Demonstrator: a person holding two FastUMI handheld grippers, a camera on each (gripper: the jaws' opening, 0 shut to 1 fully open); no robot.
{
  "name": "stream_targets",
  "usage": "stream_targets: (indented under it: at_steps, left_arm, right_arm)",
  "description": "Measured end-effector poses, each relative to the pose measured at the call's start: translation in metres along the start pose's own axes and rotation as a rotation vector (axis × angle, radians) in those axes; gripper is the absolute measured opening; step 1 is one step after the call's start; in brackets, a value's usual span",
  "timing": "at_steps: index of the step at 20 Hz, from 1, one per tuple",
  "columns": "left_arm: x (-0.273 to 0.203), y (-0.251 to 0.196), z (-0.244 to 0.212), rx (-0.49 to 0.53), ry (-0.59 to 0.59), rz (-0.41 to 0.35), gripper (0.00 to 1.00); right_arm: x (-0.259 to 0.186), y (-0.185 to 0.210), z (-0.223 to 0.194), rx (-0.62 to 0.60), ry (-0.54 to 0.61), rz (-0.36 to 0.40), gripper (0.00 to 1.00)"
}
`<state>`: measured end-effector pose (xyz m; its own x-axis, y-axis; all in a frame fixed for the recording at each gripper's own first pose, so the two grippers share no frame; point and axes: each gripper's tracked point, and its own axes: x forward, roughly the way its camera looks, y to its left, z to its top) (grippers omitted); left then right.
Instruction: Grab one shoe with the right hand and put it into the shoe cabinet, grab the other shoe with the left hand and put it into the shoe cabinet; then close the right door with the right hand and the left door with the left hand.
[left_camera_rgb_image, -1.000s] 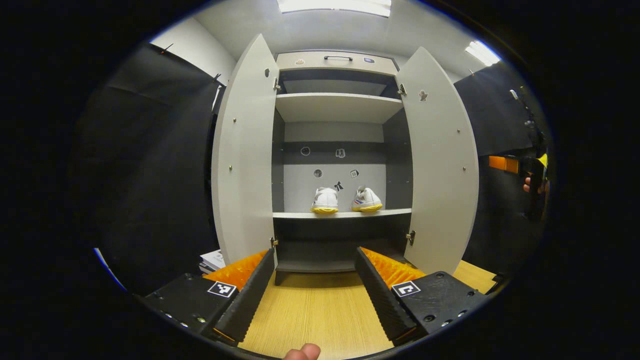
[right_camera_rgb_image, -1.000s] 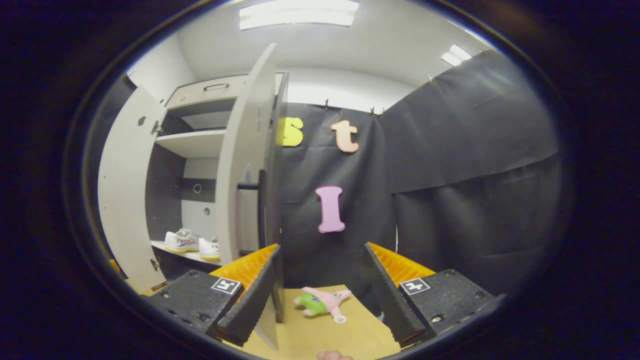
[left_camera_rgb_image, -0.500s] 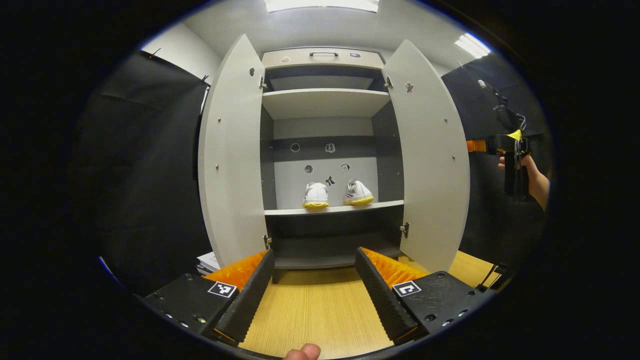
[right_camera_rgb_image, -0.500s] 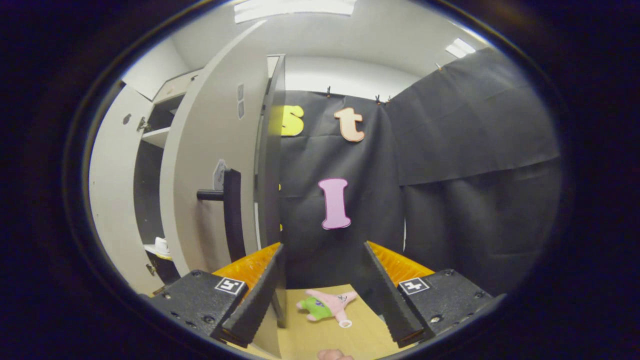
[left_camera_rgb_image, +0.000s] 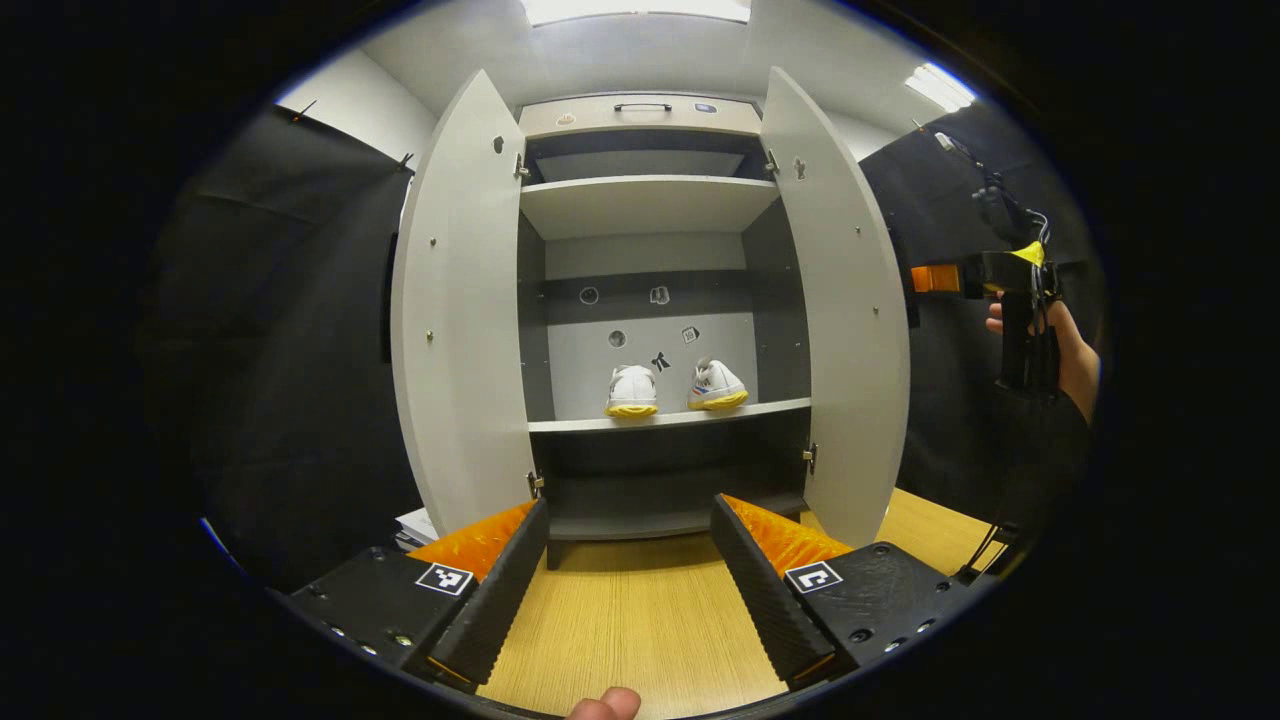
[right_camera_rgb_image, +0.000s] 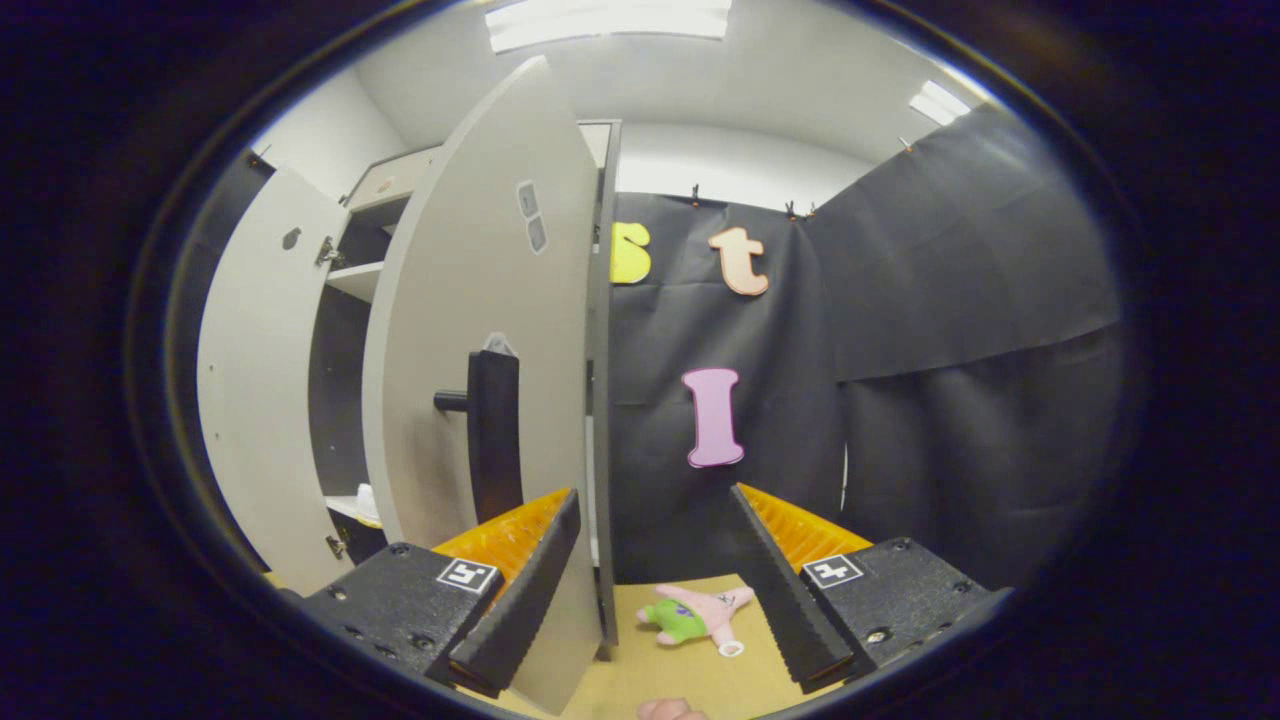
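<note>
Two white shoes with yellow soles, one (left_camera_rgb_image: 632, 391) beside the other (left_camera_rgb_image: 716, 385), stand on the middle shelf of the grey shoe cabinet (left_camera_rgb_image: 650, 205). Both doors are open: the left door (left_camera_rgb_image: 450, 320) and the right door (left_camera_rgb_image: 845, 310). My left gripper (left_camera_rgb_image: 630, 585) is open and empty, held back over the wooden floor facing the cabinet. My right gripper (right_camera_rgb_image: 655, 585) is open and empty, just behind the right door's outer face (right_camera_rgb_image: 480, 330), close to its black handle (right_camera_rgb_image: 493, 435). In the left gripper view the right gripper (left_camera_rgb_image: 985, 280) is held by a hand beyond the right door.
A pink and green plush toy (right_camera_rgb_image: 695, 617) lies on the wooden floor (left_camera_rgb_image: 630, 640) between the right gripper's fingers. A stack of papers (left_camera_rgb_image: 420, 522) lies left of the cabinet's foot. Black cloth walls stand on both sides.
The right door has swung partly inward, with my right gripper moving behind its outer face. The left gripper has drawn back slightly and stays open.
</note>
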<state>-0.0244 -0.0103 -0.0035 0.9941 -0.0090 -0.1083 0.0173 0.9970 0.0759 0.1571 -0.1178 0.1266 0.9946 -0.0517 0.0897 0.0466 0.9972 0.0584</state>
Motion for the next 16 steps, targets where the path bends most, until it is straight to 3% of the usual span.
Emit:
stream_targets:
  at_steps: [6,7,8,9,10,12,16]
  left_arm:
    - [-0.003,0.017,-0.007,-0.007,0.014,0.038,0.98]
    - [-0.004,0.020,-0.009,-0.007,0.015,0.046,0.98]
    - [-0.004,0.023,-0.010,-0.007,0.018,0.053,0.97]
    - [-0.004,0.026,-0.012,-0.009,0.021,0.060,0.98]
    - [-0.005,0.029,-0.012,-0.010,0.024,0.064,0.98]
    - [0.000,0.036,-0.017,-0.014,0.031,0.071,0.98]
    - [0.005,0.050,-0.029,-0.022,0.050,0.086,0.98]
  right_arm:
    - [0.017,0.062,-0.005,0.056,0.014,0.088,0.96]
    - [0.021,0.073,-0.006,0.060,0.016,0.110,0.90]
    - [0.027,0.084,-0.007,0.057,0.017,0.130,0.96]
    - [0.034,0.091,-0.009,0.051,0.017,0.136,0.91]
    - [0.040,0.097,-0.010,0.050,0.021,0.142,0.97]
    - [0.040,0.106,-0.011,0.056,0.023,0.153,0.99]
    - [0.035,0.115,-0.011,0.062,0.020,0.167,0.95]
